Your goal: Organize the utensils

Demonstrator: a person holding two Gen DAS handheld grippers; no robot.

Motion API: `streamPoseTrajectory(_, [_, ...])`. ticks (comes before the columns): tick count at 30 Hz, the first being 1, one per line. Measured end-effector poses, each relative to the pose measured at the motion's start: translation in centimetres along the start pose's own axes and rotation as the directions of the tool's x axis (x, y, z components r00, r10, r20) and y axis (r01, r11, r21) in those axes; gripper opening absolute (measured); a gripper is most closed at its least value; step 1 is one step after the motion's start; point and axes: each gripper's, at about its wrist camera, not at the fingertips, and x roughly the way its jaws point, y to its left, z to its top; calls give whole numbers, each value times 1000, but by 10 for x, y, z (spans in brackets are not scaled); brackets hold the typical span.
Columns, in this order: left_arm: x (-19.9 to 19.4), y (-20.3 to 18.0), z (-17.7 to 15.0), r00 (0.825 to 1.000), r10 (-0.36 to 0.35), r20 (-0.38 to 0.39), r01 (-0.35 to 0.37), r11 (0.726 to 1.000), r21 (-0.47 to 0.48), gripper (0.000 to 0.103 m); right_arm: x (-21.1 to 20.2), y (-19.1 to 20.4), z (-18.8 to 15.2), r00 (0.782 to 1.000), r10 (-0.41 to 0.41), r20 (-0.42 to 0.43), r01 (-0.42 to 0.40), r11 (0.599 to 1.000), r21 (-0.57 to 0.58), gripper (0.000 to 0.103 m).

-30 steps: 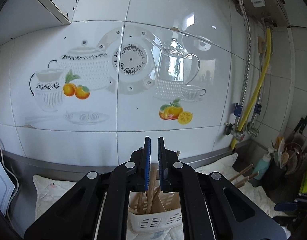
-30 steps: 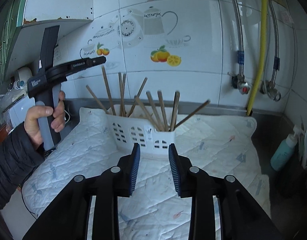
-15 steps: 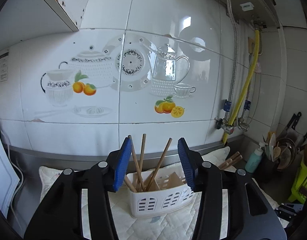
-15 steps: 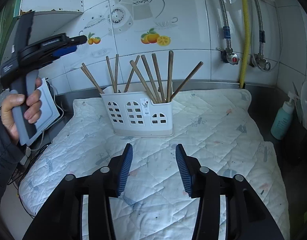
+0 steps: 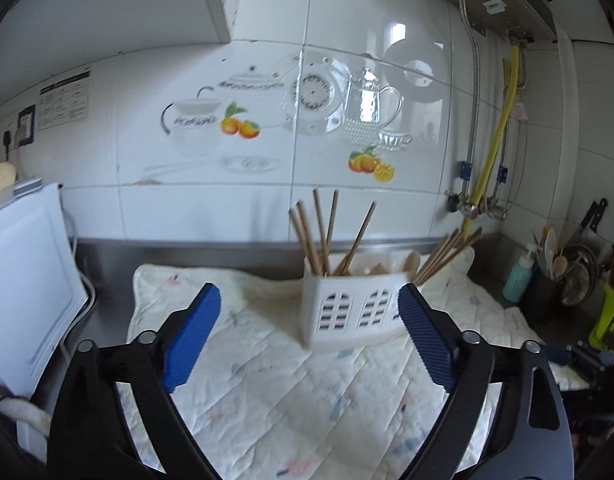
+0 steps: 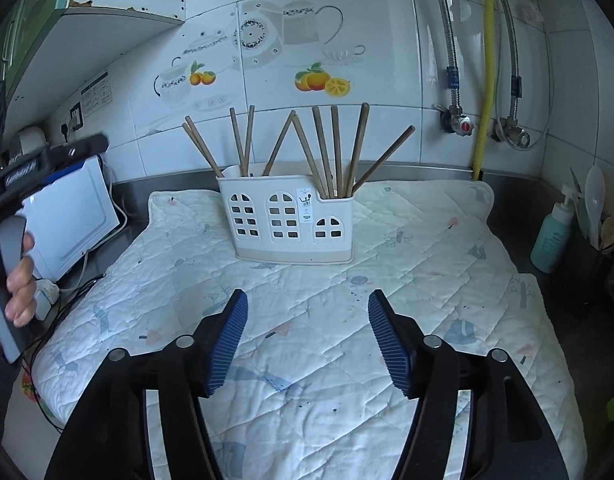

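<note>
We saw the white plastic utensil caddy (image 6: 293,220) holding brown wooden chopsticks (image 6: 335,148) on the far quilted white mat (image 6: 307,320), left gripper (image 5: 309,336) and right gripper (image 6: 307,340) both opening, nothing between their blue pads.

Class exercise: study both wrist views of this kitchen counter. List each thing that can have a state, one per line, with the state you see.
Left tool: jaws opening, nothing between them.
Right tool: jaws opening, nothing between them.
White utensil holder: upright on the quilted mat.
Wooden chopsticks: standing in the holder, leaning various ways.
Teal pump bottle: upright beside the mat.
</note>
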Motion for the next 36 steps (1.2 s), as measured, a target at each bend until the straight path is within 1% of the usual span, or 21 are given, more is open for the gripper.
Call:
streamPoseTrajectory(2, [-9,1,-11,999,27,-18,-27,1000,7,96,-4,4,-2,1000,-2,7,2,1000,0,66])
streamPoseTrajectory(4, [-18,1,-21,999,37,-32,-36,999,19,98,-8,9,-4,1000,2,10,-2,1000,0,67])
streamPoseTrajectory(7, [-29,-1,-34,997,61,-49,-59,997,40,98,-15,14,-6,1000,-10,20,10,1000,1,70])
streamPoseTrajectory(8, [-33,-1,-38,996,67,-53,-65,997,38,98,-17,15,-7,1000,-13,25,13,1000,4,73])
streamPoseTrajectory(14, [-43,7,-59,992,74,-105,-77,997,-21,98,-28,23,-13,999,-27,41,27,1000,6,75])
streamPoseTrajectory(17, [-49,9,-68,988,96,-119,-100,995,-27,98,-30,27,-17,999,-36,41,36,999,-4,77])
streamPoseTrajectory(20, [-53,10,-73,986,100,-130,-105,994,-32,98,-31,30,-19,998,-43,41,44,999,-16,82])
streamPoseTrajectory(24, [-57,8,-75,984,126,-130,-130,991,-21,98,-31,33,-21,998,-42,40,43,999,-18,84])
streamPoseTrajectory(25, [-57,7,-75,982,132,-134,-135,991,-18,98,-31,33,-22,998,-43,40,44,999,-17,86])
streamPoseTrajectory(30, [-55,3,-78,978,151,-141,-153,988,-4,98,-30,32,-23,998,-43,35,44,999,-9,87])
streamPoseTrajectory(36, [-53,5,-80,980,130,-152,-135,991,-24,98,-28,33,-24,999,-41,32,41,999,-10,88])
